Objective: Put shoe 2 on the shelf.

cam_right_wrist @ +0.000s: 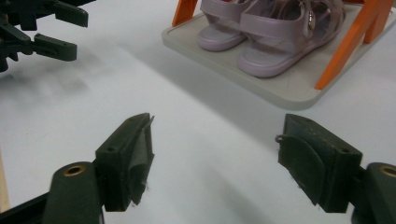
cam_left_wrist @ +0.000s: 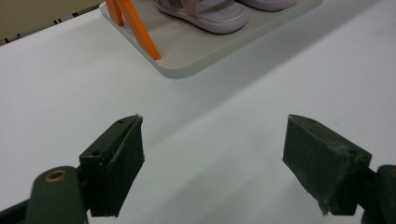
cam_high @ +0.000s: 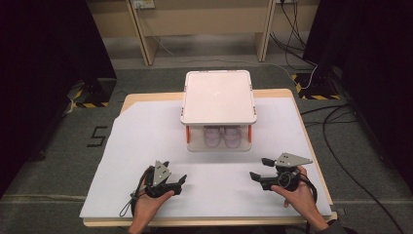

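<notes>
A small white two-tier rack point(cam_high: 218, 97) with orange posts point(cam_high: 188, 134) stands at the middle of the table. On its lower shelf point(cam_right_wrist: 285, 88) sits a pair of lilac sandals point(cam_high: 222, 136) point(cam_right_wrist: 275, 35), one of them also in the left gripper view point(cam_left_wrist: 205, 13). My left gripper point(cam_high: 176, 181) point(cam_left_wrist: 212, 161) rests on the white sheet at the front left, open and holding nothing. At the front right my right gripper point(cam_high: 261, 168) point(cam_right_wrist: 215, 161) is open too, nothing between its jaws. Both stand short of the rack.
A white sheet point(cam_high: 146, 146) covers the wooden table point(cam_high: 311, 146). Cables point(cam_high: 336, 126) run over the grey floor to the right. A black mark point(cam_high: 97, 136) sits on the floor at the left. Wooden furniture legs point(cam_high: 146, 39) stand behind the table.
</notes>
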The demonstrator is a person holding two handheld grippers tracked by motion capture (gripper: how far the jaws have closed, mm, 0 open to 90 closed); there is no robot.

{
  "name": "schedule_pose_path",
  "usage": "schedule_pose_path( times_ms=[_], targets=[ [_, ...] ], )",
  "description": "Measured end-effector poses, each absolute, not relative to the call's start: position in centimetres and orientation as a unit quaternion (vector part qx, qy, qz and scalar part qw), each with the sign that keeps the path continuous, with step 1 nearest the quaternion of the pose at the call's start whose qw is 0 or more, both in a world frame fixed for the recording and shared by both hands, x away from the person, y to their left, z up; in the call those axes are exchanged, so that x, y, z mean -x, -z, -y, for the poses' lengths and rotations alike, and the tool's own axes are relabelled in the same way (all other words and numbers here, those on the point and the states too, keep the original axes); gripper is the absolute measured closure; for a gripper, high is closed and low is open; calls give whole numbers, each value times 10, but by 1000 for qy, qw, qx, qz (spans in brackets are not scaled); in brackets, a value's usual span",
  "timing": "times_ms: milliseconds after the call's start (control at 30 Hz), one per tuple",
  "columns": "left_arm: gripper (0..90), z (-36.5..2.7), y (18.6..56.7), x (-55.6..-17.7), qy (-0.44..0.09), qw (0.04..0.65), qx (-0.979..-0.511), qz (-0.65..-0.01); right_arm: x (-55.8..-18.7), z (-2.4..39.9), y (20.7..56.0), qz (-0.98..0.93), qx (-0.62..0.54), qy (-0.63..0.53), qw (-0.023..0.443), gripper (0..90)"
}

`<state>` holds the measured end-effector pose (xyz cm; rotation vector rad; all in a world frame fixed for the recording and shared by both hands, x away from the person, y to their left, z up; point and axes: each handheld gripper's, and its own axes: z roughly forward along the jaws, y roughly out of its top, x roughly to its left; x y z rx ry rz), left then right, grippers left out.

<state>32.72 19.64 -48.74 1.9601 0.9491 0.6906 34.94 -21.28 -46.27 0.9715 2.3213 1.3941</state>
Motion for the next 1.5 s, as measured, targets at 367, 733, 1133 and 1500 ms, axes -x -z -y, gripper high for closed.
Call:
schedule_pose_path(
  times_ms=[367,733,1133,1500],
  targets=[
    [198,-196,488,-327,-274,417,-779,-379,-336,223,470,-804,-337,-473,130,187],
    [197,-196,488,-327,-274,416,-781,-378,-324,227,473,-814,-329,-456,144,185],
    [197,-196,488,-327,-274,414,-782,-378,-315,231,478,-822,-332,-441,142,171],
    [197,-196,489,-328,-273,413,-783,-377,-313,230,483,-837,-325,-417,142,170]
  ],
)
